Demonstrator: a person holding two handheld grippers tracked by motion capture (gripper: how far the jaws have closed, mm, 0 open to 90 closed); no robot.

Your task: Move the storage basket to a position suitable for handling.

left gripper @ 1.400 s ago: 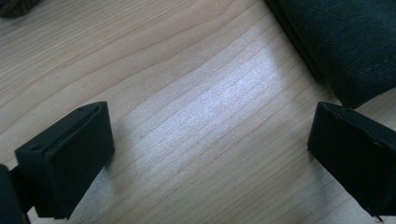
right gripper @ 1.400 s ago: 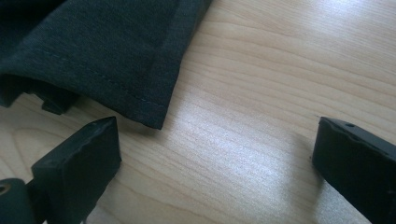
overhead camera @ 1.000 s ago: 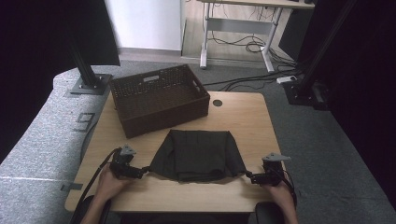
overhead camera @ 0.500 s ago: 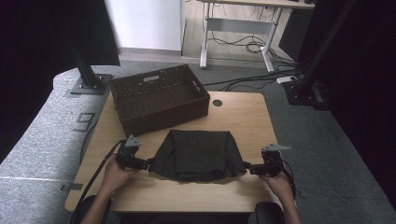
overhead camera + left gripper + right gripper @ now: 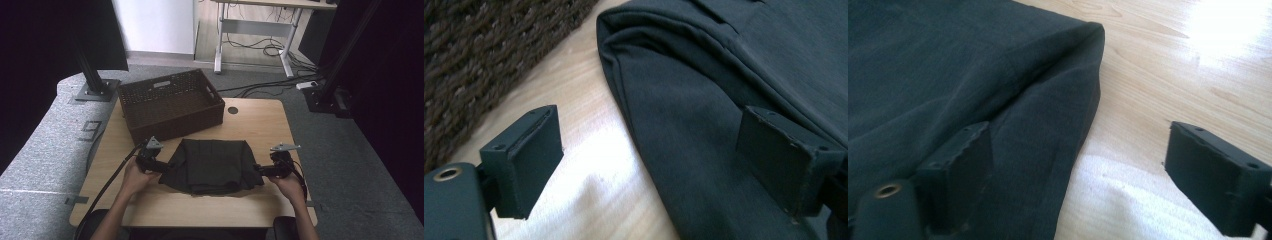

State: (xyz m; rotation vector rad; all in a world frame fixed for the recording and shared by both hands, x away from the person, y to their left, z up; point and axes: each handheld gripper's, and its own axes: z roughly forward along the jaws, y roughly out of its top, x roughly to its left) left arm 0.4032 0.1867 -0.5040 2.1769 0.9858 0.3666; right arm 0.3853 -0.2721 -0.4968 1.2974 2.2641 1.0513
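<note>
A dark folded garment (image 5: pixel 212 165) lies flat at the table's (image 5: pixel 260 120) near middle, just in front of a woven basket (image 5: pixel 170 102). The left gripper (image 5: pixel 159 166) and right gripper (image 5: pixel 260 170) sit at its two side edges, jaws spread, gripping nothing. This looks like the start of a fold or lift; next, each must close on its edge.
</note>
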